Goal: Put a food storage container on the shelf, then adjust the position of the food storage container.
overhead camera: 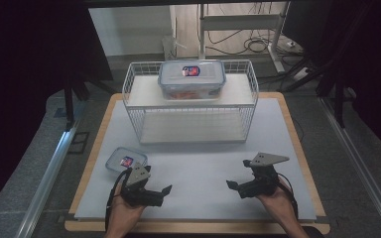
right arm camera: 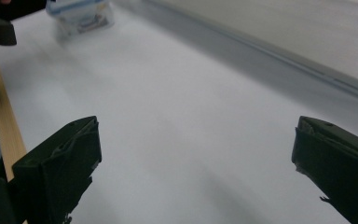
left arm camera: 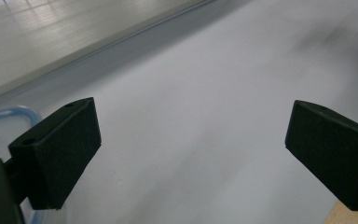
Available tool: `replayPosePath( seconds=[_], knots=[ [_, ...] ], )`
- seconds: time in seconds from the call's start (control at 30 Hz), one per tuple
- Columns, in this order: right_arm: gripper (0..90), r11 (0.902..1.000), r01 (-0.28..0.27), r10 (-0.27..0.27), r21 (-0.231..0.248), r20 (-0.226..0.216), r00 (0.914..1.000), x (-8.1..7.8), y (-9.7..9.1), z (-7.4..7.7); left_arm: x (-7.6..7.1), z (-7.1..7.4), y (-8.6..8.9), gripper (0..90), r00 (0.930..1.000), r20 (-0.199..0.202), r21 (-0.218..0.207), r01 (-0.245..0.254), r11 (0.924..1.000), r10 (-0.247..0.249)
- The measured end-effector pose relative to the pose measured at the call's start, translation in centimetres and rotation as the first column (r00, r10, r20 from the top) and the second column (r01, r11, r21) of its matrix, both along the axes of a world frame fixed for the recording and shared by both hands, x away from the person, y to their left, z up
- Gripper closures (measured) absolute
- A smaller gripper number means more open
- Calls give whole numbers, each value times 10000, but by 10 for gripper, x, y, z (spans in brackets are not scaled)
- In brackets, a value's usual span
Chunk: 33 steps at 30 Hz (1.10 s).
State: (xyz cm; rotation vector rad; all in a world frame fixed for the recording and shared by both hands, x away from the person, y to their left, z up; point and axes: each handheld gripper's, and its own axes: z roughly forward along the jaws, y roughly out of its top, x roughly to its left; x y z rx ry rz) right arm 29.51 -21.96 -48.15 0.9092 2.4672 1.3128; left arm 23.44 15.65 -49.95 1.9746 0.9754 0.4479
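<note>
A large clear lidded container (overhead camera: 192, 79) with a red and blue label sits on the top shelf of a white wire rack (overhead camera: 191, 101) at the back of the table. A small clear container (overhead camera: 125, 160) with the same kind of label rests on the grey mat at the front left; its blue-edged rim (left arm camera: 9, 114) shows beside my left jaw, and it appears blurred (right arm camera: 80, 16) in the right gripper view. My left gripper (overhead camera: 164, 193) is open just right of the small container, nothing between its jaws. My right gripper (overhead camera: 230, 187) is open at the front right, pointing left.
The grey mat (overhead camera: 198, 168) covers a wooden table whose edge (overhead camera: 198, 227) runs along the front. The rack's lower shelf (overhead camera: 191, 126) carries nothing. Metal floor rails (overhead camera: 54, 163) flank the table, and cables lie on the floor behind it.
</note>
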Motion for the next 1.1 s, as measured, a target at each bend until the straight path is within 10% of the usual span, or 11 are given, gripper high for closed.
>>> replayPosePath(
  seconds=[0.43,1.1],
  knots=[
    [21,9978,-131,150,-646,290,9995,-4,1,-13,-8,-15,-13,10,9999,76,1187,88,9929,-98],
    [40,9967,-2,22,-814,248,9997,1,-2,-16,16,0,17,122,9937,-575,1063,-893,9903,958]
  ],
)
